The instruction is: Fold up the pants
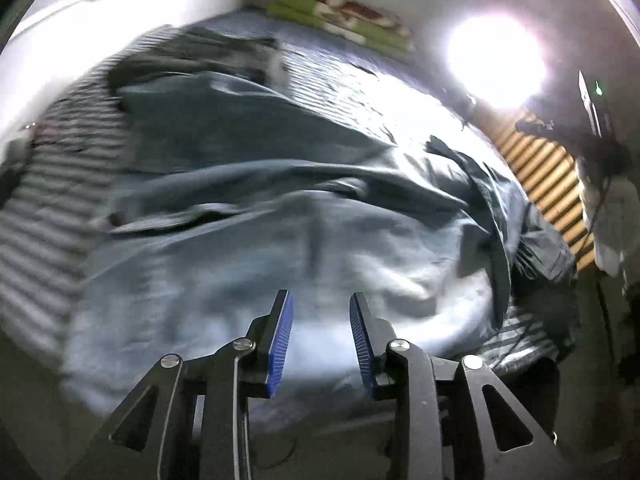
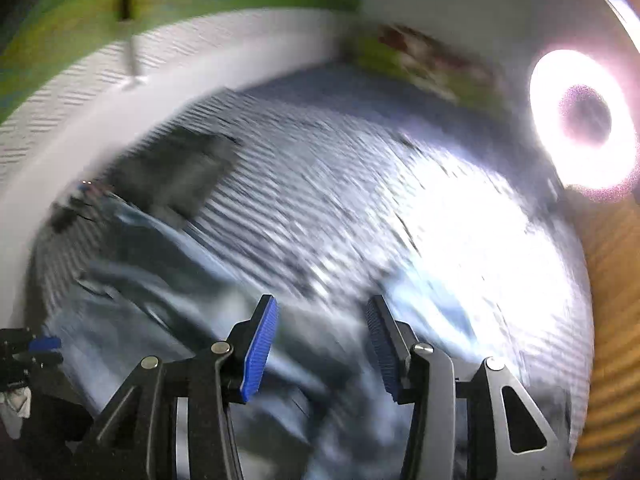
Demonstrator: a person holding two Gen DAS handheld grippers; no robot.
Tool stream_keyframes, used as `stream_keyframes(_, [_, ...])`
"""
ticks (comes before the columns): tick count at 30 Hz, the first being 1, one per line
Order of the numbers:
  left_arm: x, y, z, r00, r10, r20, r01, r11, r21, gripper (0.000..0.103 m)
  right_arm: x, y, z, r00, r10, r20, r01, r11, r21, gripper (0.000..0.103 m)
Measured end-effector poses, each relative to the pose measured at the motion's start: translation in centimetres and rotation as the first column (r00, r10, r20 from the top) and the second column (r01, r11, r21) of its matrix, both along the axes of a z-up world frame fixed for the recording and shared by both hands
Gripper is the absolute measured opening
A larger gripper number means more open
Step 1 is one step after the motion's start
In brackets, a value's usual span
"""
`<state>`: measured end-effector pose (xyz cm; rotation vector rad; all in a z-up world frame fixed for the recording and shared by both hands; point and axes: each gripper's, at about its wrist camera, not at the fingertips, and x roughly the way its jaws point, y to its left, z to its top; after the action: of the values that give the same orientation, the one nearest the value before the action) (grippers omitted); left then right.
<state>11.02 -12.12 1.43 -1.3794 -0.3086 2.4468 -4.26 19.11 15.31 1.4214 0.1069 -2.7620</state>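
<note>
Left gripper (image 1: pixel 321 300) and right gripper (image 2: pixel 322 305) both gaping, empty, above grey-blue pants (image 1: pixel 248 208); dark folded garment (image 2: pixel 180 172) at 10 o'clock, ring light (image 2: pixel 580 120) at 2 o'clock.

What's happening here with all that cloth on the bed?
A person is folding pants with two hand-held tongs. The blue-grey pants lie spread and rumpled on a striped bed sheet. Both the left tongs and the right tongs hang above the cloth with their blue pads apart and nothing between them. The pictures are blurred. A folded grey garment lies farther back, and a ring lamp shines from the right.
</note>
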Motion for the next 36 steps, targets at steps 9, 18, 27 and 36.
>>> stream_keyframes(9, [-4.1,9.7,-7.3,0.98,-0.191,0.06,0.189,0.981,0.042,0.032,-0.5,4.7,-5.3,0.972,-0.217,0.091,0.224,0.972,-0.072,0.054])
stream_keyframes(18, [-5.4,10.9,-8.5,0.958,-0.28,0.056,0.274,0.957,0.094,0.048,-8.5,2.4,-11.8,0.926,-0.332,0.177,0.312,0.941,0.134,0.057])
stream_keyframes(27, [-5.6,11.2,-8.2,0.953,-0.299,0.058,0.294,0.953,0.078,0.048,-2.3,9.7,-8.3,0.887,-0.449,0.109,0.441,0.893,0.091,0.003])
stream_keyframes(36, [-5.5,10.6,-8.6,0.956,-0.287,0.056,0.281,0.955,0.095,0.048,22.5,21.5,-4.1,0.654,-0.754,0.054,0.714,0.593,-0.373,0.004])
